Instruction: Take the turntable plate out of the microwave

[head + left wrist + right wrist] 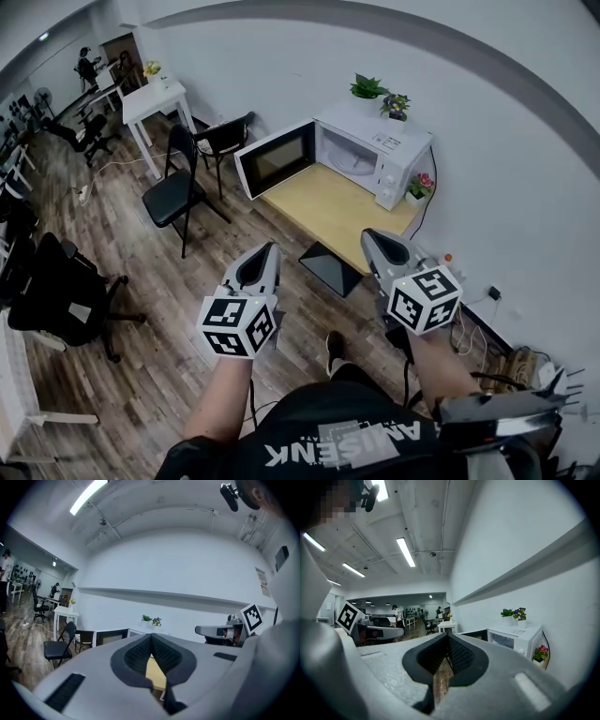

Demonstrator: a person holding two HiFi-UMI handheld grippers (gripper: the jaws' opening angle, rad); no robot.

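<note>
1. Your left hand-held gripper (151,637) and right hand-held gripper (446,637) have matt grey plastic shells. Their pads (138,656) look black, ribbed and rubbery.
2. The microwave (375,150) in front of you has a smooth white casing, and its door (277,157) has a dark glossy pane.
3. The surface (328,211) looks like pale, matt wood.
4. The floor (141,281) around you shows brown wood-grain planks with a faint sheen.

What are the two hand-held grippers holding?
Nothing. The left hand-held gripper and the right hand-held gripper are both shut and empty, short of the open microwave.
</note>
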